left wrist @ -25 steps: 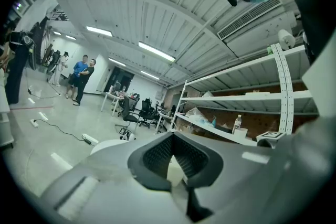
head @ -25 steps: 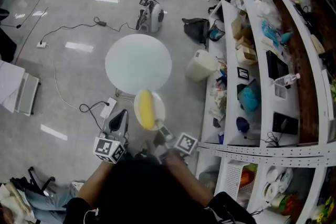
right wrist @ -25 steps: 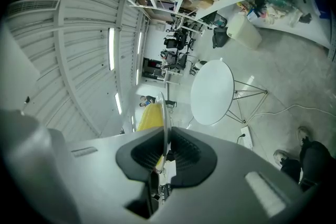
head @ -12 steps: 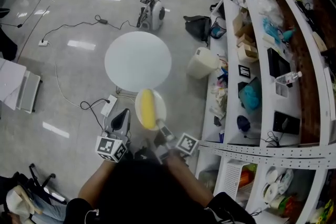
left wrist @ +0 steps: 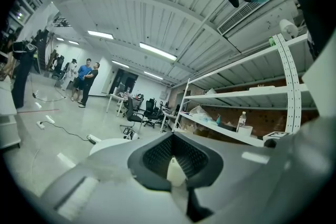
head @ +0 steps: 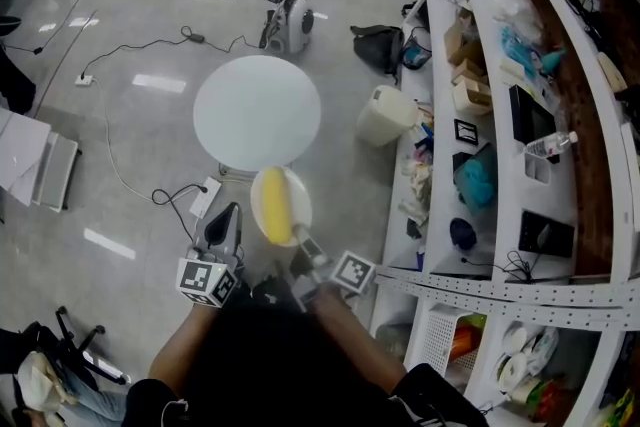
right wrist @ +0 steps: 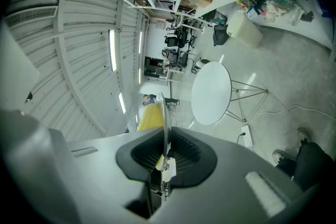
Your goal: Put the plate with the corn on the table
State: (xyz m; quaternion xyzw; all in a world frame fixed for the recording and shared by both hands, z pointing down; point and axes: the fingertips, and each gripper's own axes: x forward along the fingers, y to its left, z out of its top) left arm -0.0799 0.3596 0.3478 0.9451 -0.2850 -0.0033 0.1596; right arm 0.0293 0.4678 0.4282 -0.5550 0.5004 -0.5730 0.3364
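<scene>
My right hand-held gripper (head: 300, 241) is clenched on the near rim of the plate (head: 303, 203), with the corn (head: 276, 207) lying lengthwise away from me. The round surface (head: 250, 105) sits just beyond, toward eleven o'clock. My left hand-held gripper (head: 228, 217) is closed, empty, at the plate's nine o'clock.

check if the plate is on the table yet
Not on it: the right gripper grips the plate by its rim, in the air short of the table.
</scene>
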